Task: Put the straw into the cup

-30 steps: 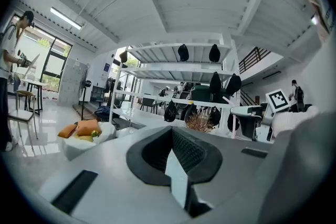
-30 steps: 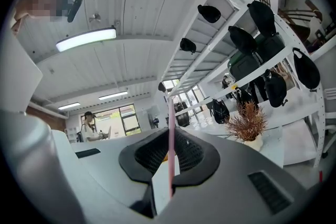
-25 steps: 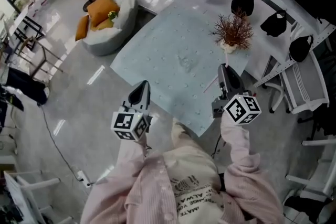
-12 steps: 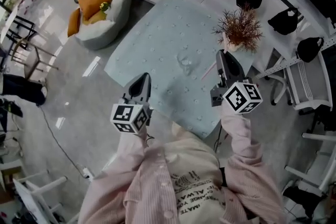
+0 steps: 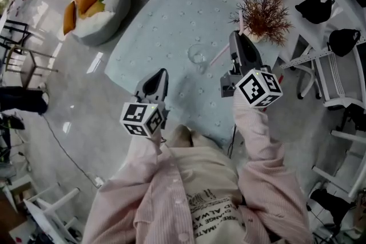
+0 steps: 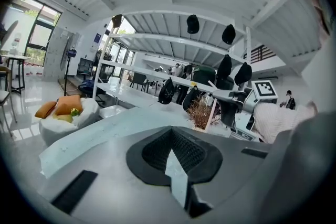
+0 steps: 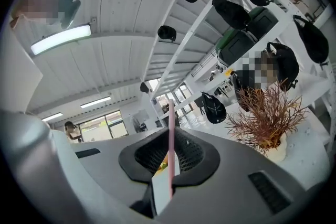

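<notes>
Right gripper [image 5: 234,38] clamps the straw [image 7: 171,139]. Left gripper [image 5: 157,82] is closed, apparently empty. Only the head view shows the cup [image 5: 198,55], mid-table [image 5: 166,26], open room around it, plant [image 5: 266,11] near the far edge.

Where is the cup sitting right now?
In the head view, the clear cup stands near the middle of the pale blue table, left of the pink straw held by the right hand-held gripper.

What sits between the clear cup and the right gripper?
In the head view, only the thin pink straw, clamped in the right gripper, reaches toward the clear cup; beneath it is bare pale blue table.
</notes>
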Motion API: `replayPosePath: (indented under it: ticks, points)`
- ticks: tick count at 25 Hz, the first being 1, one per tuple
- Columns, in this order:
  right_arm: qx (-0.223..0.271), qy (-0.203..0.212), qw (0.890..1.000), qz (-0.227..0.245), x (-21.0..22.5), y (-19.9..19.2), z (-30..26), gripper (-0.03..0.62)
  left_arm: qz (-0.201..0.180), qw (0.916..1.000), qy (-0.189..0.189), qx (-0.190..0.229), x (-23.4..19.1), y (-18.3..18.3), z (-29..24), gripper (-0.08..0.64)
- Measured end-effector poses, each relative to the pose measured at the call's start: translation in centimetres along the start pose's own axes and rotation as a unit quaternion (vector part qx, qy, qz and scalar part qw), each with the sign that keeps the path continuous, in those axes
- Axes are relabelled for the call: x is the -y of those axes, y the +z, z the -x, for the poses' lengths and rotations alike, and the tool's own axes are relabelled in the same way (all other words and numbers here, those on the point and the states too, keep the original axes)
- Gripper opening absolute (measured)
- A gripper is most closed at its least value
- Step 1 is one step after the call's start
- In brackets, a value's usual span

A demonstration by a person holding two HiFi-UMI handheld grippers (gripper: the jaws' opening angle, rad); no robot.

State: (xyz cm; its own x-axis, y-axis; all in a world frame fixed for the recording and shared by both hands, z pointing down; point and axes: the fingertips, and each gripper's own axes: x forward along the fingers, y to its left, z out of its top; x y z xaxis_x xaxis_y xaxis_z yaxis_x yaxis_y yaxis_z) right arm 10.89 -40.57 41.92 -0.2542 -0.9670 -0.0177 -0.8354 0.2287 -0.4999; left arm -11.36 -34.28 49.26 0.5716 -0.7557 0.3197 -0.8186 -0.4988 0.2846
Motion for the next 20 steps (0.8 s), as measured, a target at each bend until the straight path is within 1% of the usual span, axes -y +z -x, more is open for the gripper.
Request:
replayPosePath:
  ticks: [6,12,16,20]
  points:
    - [0.011,-0.015,1.0,-0.025,1.3,-2.1,-2.7,0.026,0.013,0.9997,-0.006,-0.021,-1.3,-1.5,-1.9,0.0]
    - [-0.003,-0.03,0.999,-0.039,3.1,-6.3,-5.0,0.026,0.037,0.9979,-0.02,-0.049,-2.5,-4.0,-4.4,-0.002]
    - [-0.022,-0.031,0.999,-0.036,3.7,-9.2,-5.8,0.026,0.053,0.9959,-0.027,-0.068,-2.9,-6.0,-5.5,-0.001]
    - [-0.034,-0.026,0.998,-0.038,4.0,-11.2,-6.2,0.026,0.062,0.9946,-0.029,-0.078,-3.2,-7.2,-6.4,-0.002]
